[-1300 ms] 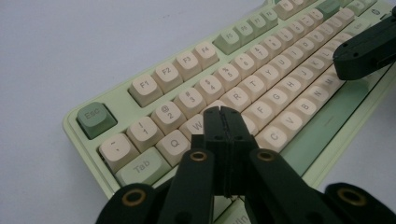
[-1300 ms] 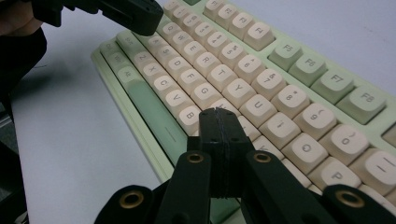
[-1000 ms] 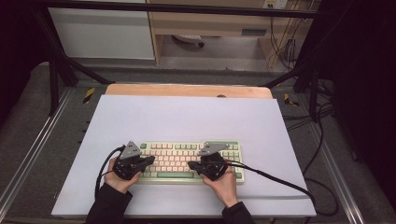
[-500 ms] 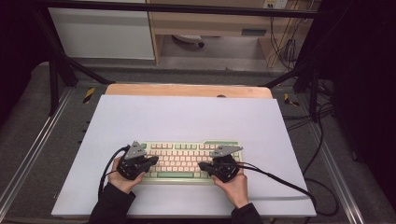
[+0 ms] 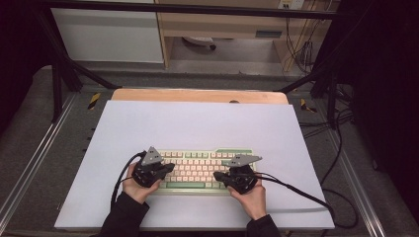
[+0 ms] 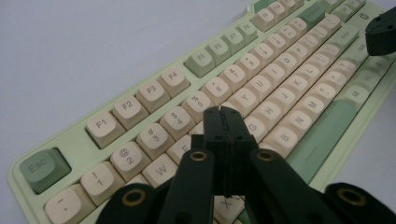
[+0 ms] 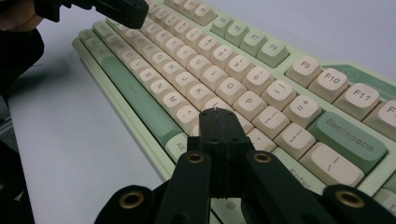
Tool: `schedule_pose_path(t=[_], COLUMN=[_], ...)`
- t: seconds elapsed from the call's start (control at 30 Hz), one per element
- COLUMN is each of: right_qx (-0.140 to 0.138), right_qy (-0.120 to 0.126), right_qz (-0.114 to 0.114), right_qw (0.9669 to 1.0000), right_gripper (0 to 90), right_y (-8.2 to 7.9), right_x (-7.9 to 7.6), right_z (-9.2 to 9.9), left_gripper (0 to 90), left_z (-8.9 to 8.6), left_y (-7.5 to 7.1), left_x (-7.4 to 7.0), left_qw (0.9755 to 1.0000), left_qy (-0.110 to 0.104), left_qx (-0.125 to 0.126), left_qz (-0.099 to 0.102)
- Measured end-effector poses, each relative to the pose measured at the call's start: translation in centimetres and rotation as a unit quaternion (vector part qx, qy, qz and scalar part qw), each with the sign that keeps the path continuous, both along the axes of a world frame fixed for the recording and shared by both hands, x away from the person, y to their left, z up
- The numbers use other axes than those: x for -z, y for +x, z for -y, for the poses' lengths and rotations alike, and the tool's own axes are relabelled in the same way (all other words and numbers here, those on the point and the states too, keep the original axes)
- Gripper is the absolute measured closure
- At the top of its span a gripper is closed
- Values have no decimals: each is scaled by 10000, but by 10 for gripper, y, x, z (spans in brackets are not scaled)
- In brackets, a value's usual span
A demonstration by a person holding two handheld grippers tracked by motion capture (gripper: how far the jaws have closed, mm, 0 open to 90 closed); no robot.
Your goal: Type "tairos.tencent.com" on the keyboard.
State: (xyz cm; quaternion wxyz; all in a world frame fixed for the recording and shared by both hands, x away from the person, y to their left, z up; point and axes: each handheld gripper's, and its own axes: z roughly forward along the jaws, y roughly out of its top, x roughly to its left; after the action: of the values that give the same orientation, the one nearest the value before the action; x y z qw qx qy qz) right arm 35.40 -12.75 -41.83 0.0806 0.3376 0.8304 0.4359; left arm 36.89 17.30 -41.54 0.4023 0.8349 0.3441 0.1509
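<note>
From the high view, I am looking down on the pale green, rectangular plastic keyboard with cream keycaps [image 5: 200,169], which is lying on the white table mat [image 5: 197,123] near my edge of it. Its long axis is running left to right across me. I am holding my left gripper [image 5: 167,169] over its left end and my right gripper [image 5: 220,176] over its right end, each one pointing inward toward the middle, so each hand is nearest to its own half of the keys. The right gripper is sitting closer to the front rows by the long green space bar [image 5: 185,185].

In the left gripper view, I am keeping the jaws of the left gripper [image 6: 226,112] pressed together with nothing between them, forming a single blunt tip. The keyboard [image 6: 154,93] is lying directly under and ahead of that tip, stretching away up and to the right. The tip is hovering over the upper letter row, close to the R and T keys, though I cannot tell whether it is touching a cap. The green Esc key [image 6: 41,167] is sitting at the near left corner.

In the right gripper view, I am holding the right gripper [image 7: 218,113] with its jaws closed flat on each other, empty. The keyboard [image 7: 196,60] is running away up and to the left. The tip is hanging above the keys just past L and P, with the green Backspace key [image 7: 348,136] off to its right. The keycaps are looking clean, rounded and matte, with grey legends.
</note>
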Motion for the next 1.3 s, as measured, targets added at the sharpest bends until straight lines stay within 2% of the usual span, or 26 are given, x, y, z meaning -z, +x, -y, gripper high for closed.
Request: schedule_pose_path(t=[0.6,1.0,1.03,1.3], right_qx=[-5,-9,-10,3], right_qy=[-1,-7,-7,-1], right_qz=[28,23,23,30], right_qw=[10000,10000,10000,10000], right_gripper=[900,900,900,900], right_y=[0,0,0,0], right_x=[0,0,0,0], right_z=[1,1,1,1], left_gripper=[899,899,899,899], left_z=[26,29,29,27], left_y=[12,13,14,10], left_x=[7,15,15,10], left_qw=[9999,9998,9999,9999], left_qy=[124,195,154,118], left_qx=[18,51,53,73], left_qz=[-28,-38,-27,13])
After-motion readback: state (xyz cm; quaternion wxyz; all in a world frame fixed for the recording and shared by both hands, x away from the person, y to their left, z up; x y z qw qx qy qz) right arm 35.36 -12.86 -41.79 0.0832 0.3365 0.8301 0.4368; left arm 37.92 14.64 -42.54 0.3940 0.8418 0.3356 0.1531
